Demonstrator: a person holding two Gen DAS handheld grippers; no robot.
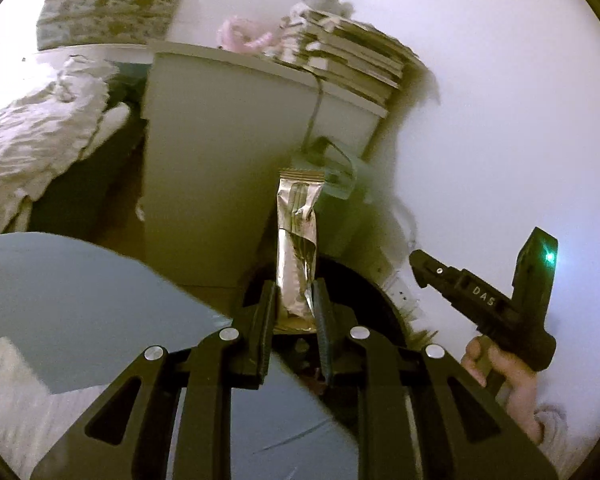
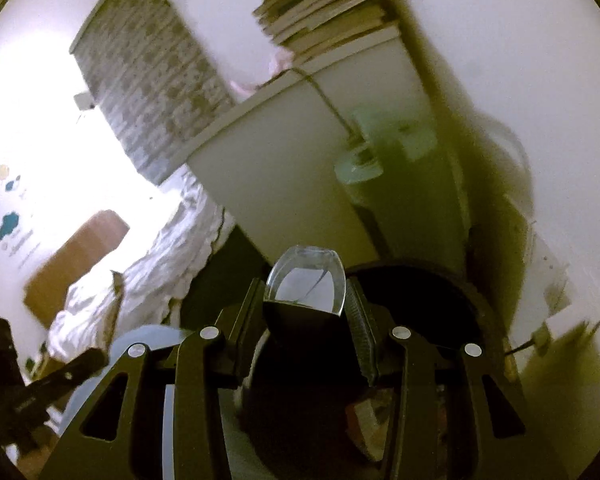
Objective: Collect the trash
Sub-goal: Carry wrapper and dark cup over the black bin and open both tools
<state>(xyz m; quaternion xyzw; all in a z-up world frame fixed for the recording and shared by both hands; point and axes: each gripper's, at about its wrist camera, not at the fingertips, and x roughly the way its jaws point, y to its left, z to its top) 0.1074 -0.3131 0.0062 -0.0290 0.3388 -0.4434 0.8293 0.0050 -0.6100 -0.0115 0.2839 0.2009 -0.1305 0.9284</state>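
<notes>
— What have you got in each tool?

— My left gripper point(image 1: 294, 300) is clenched on a silver foil wrapper point(image 1: 297, 248). Its long axis runs straight up the middle of the frame, the crimped end pointing away from me toward the top, the lower end pinched between the two pads.

— And the other?

— My right gripper point(image 2: 306, 300) is clamped on a clear plastic bottle point(image 2: 306, 280), low in the centre of its view. The rounded end faces up the frame, away from me; the black part sits back between the fingers point(image 2: 360, 320).

— What lies beyond them?

— Just past both tools, a dark round bin rim point(image 1: 374, 280). Behind it stands a white cabinet point(image 1: 228, 152) with a stack of books point(image 1: 352, 60) on top, upper centre. A rumpled white bedcover point(image 1: 32, 132) is at the left. My right tool point(image 1: 496, 304) shows at the lower right of the left view, apart from the wrapper.
</notes>
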